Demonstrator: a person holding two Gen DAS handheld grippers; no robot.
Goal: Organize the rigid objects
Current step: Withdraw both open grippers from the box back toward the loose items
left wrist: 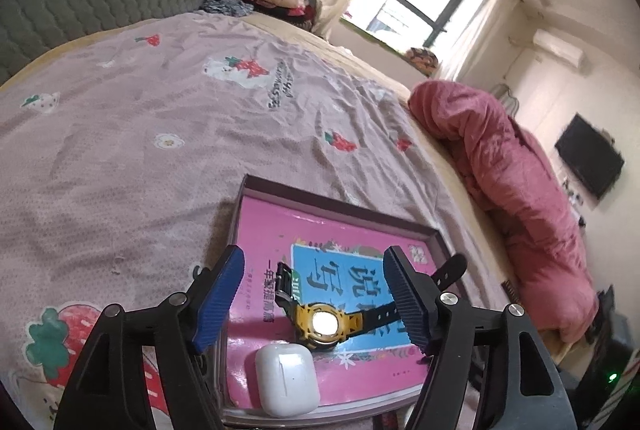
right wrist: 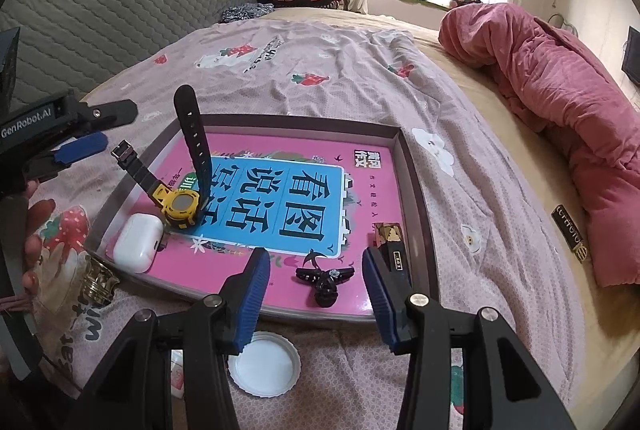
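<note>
On the bed, left wrist view: shallow tray (left wrist: 340, 208) with dark rim, lying on a pink strawberry-print sheet (left wrist: 140, 134). Inside it, a pink book (left wrist: 264, 226) with a blue title panel covers the floor. Left gripper (left wrist: 318, 294): jaws spread wide, nothing gripped, poised just above the tray. Yellow watch (left wrist: 324, 324), black strap, rests on the book between the two blue pads without touching either. White earbud case (left wrist: 286, 380) lies just beside the watch, at the tray's near edge. Rolled pink quilt (left wrist: 500, 166) along the bed's far side.

Right wrist view: same tray (right wrist: 416, 186), seen from its other long side. Right gripper (right wrist: 316, 278): jaws parted about halfway, holding nothing. Black hair clip (right wrist: 324, 280) lies on the book (right wrist: 280, 146) between the fingertips, untouched. Watch (right wrist: 180, 206) stands at the tray's left end, one strap rising upright; earbud case (right wrist: 136, 242) touching it. Small black-and-gold box (right wrist: 392, 242) sits against the right wall. Outside the tray: white round lid (right wrist: 268, 366) on the sheet under the gripper, brass-coloured piece (right wrist: 98, 280) near the left corner, dark slim item (right wrist: 570, 236) by the quilt (right wrist: 560, 90). A hand (right wrist: 34, 230) shows at the left edge.
</note>
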